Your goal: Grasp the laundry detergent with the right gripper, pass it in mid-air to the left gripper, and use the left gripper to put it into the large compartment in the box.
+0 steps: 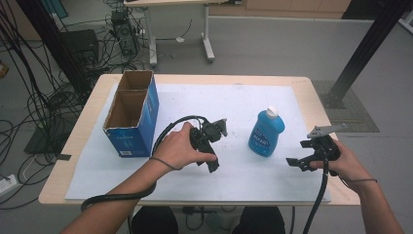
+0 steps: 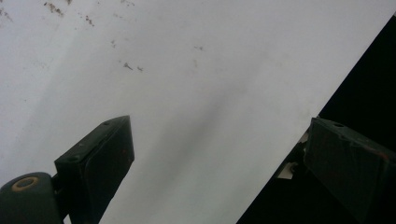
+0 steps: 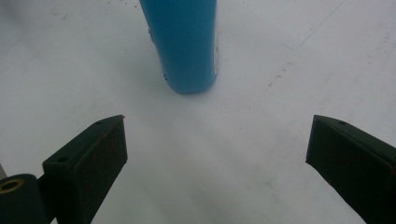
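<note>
My left gripper (image 1: pixel 210 146) hangs low over the white sheet (image 1: pixel 234 175) near the table's (image 1: pixel 311 92) front middle, my hand wrapped round its body. In the left gripper view its jaws stand wide apart with nothing between them; bare sheet lies under them, and the sheet's edge cuts across at the right jaw.

My right gripper (image 1: pixel 298 165) sits toward the front right of the sheet, tips turned toward the middle of the table. Its jaws are spread wide too, released, nothing in them. In the right gripper view (image 3: pixel 217 149) they frame bare sheet, and the bottle (image 3: pixel 183 42) stands ahead between them, well clear of both pads.

The bottle (image 1: pixel 265 132) is blue with a white cap and a label on its front. It stands upright on the sheet between my two grippers, nearer the right one, touching neither.

Farther back on the left stands the box (image 1: pixel 132 117), blue cardboard, open at the top, with a divider making two compartments. I cannot tell what, if anything, lies inside. It rests at the left edge of the sheet, well apart from the bottle.
</note>
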Demonstrator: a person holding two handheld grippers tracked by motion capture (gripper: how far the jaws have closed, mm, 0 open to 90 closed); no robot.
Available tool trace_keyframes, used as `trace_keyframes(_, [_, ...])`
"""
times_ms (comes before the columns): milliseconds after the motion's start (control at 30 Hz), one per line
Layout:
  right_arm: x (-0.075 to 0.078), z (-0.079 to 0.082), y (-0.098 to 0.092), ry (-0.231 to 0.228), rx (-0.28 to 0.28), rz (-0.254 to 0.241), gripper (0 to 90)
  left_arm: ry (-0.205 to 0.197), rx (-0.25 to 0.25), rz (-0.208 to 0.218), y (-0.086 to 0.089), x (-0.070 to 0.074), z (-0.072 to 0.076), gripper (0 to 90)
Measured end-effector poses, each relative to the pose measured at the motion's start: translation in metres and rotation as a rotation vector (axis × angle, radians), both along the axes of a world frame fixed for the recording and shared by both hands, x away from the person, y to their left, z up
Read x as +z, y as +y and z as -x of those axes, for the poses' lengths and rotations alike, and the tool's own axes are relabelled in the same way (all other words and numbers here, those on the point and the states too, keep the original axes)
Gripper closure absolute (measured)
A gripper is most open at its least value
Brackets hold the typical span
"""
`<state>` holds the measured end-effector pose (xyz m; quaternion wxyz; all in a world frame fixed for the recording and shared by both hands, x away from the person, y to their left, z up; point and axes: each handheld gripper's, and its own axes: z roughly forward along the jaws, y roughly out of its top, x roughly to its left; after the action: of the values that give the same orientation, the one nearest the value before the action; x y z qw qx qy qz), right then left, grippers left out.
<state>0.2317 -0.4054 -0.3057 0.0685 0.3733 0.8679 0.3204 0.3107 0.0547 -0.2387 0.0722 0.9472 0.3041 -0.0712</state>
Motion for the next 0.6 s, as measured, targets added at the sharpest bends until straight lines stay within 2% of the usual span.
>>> trace_keyframes(600, [-0.019,0.01,-0.003,-0.051,-0.027,-0.056,4.2,0.006,0.004,0.005,0.002,0.0,-0.002,8.8])
